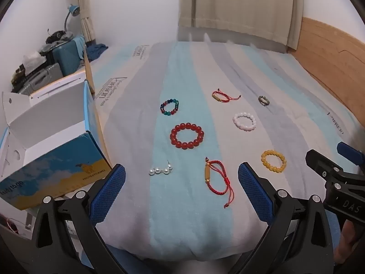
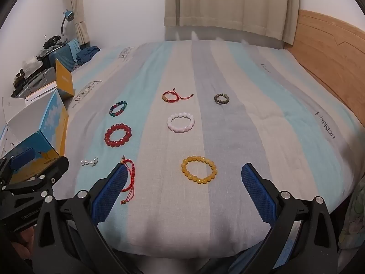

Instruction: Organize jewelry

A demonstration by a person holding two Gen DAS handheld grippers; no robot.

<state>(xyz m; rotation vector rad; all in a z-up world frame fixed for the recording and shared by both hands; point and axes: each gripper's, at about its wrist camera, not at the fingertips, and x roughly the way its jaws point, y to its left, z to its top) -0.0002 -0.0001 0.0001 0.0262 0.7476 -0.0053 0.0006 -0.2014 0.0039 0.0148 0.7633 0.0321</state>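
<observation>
Several bracelets lie spread on a striped bed cover (image 1: 182, 217). Nearest my open left gripper (image 1: 181, 171) are a pearl piece (image 1: 160, 170) and a red cord bracelet (image 1: 216, 179). Behind them sit a red bead bracelet (image 1: 187, 135), a multicolour one (image 1: 169, 107), a white one (image 1: 244, 121), a smaller red cord one (image 1: 222, 96) and a dark green one (image 1: 264, 100). A yellow bead bracelet (image 2: 199, 169) lies just ahead of my open right gripper (image 2: 184, 171). An open blue and yellow box (image 1: 54, 150) stands at the left. Both grippers are empty.
A wooden headboard (image 2: 330, 45) runs along the right side of the bed. Curtains (image 2: 228, 4) hang behind. Suitcases with clutter (image 1: 57, 64) and a blue lamp (image 1: 73, 11) stand at the far left, and an orange box lid (image 2: 65, 81) stands up behind the box.
</observation>
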